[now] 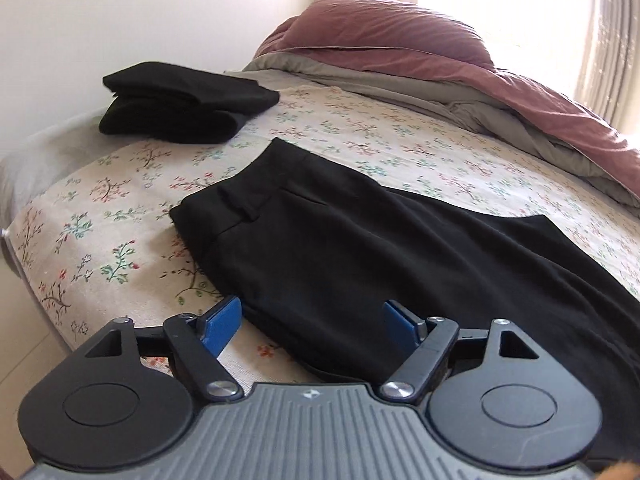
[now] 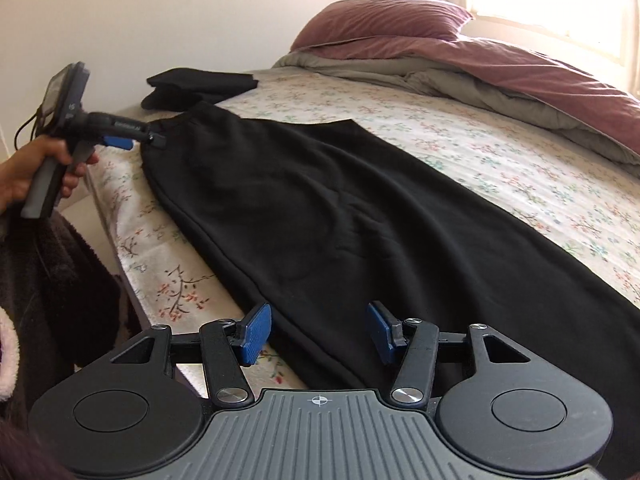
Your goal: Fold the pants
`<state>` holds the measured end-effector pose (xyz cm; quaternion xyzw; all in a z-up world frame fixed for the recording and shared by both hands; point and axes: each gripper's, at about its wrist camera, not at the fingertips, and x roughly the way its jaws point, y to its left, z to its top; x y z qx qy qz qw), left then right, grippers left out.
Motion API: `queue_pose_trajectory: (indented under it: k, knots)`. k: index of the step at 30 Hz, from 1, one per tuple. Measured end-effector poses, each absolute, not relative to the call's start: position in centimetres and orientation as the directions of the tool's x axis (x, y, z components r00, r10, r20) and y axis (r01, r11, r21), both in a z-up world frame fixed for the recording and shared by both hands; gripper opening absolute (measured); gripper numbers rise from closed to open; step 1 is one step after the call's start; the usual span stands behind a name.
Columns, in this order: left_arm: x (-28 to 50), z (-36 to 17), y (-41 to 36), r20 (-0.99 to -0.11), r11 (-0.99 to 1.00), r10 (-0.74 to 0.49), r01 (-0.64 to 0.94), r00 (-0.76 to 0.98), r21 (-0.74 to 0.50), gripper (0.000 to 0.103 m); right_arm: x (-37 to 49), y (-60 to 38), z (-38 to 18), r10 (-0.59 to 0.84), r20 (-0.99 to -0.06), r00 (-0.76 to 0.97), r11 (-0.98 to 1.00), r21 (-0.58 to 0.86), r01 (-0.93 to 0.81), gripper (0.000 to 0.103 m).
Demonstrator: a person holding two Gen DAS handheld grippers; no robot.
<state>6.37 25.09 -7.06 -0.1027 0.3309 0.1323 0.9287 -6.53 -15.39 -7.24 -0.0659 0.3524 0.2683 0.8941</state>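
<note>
A pair of black pants [image 1: 360,248] lies flat and lengthwise on the floral bedsheet [image 1: 100,216], waistband [image 1: 236,204] toward the wall. My left gripper [image 1: 312,322] hovers open over the near edge of the pants by the waistband end, blue pads [image 1: 222,328] wide apart and gripping nothing. In the right wrist view the same pants [image 2: 320,208] stretch away from me. My right gripper [image 2: 319,330] stands open above their near hem side, cloth under it but not pinched. The left gripper [image 2: 136,139] shows there too, held by a hand [image 2: 36,176] at the waistband corner.
A stack of folded black garments [image 1: 180,108] sits on the sheet near the wall. A maroon pillow [image 1: 384,24] and a maroon-and-grey duvet [image 1: 520,112] are bunched at the bed's far side. The bed edge [image 2: 120,256] runs along the left, beside a dark fleecy sleeve [image 2: 52,280].
</note>
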Motion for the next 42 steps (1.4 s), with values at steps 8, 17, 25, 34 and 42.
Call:
queue_pose_trajectory:
  k: [8,17,25,34,42]
  knots:
    - [7.7,-8.1,30.5,-0.669,0.838,0.211,-0.484,0.713,-0.251,0.039,-5.8,-11.9,-9.1,0.466,-0.692,0.551,0.806,0.075,-0.587,0.027]
    - [8.4,-6.6,30.7,-0.563,0.839,0.282,-0.484,0.777,-0.248,0.015,-4.3,-12.8,-9.1,0.555,-0.663,0.502,0.79,0.232,-0.567,0.007]
    - [11.0,-8.7,32.0,-0.675,0.822,0.344,-0.556,0.653,-0.119,0.018,-4.5,-11.6,-9.4,0.594,-0.677,0.434,0.746,0.262,-0.612,0.008]
    - [9.0,-5.7,26.7,-0.554,0.864,0.443,-0.501,0.705,0.053,0.072,-3.3,-13.6,-7.8,0.582,-0.633,0.51,0.789,0.29,-0.541,0.032]
    - [13.2,-4.8,15.7,-0.566,0.998,0.068,-0.056,0.821,0.04,0.077,0.7,-15.8,-8.4,0.306,-0.646,0.699,0.949,0.151,-0.277,0.053]
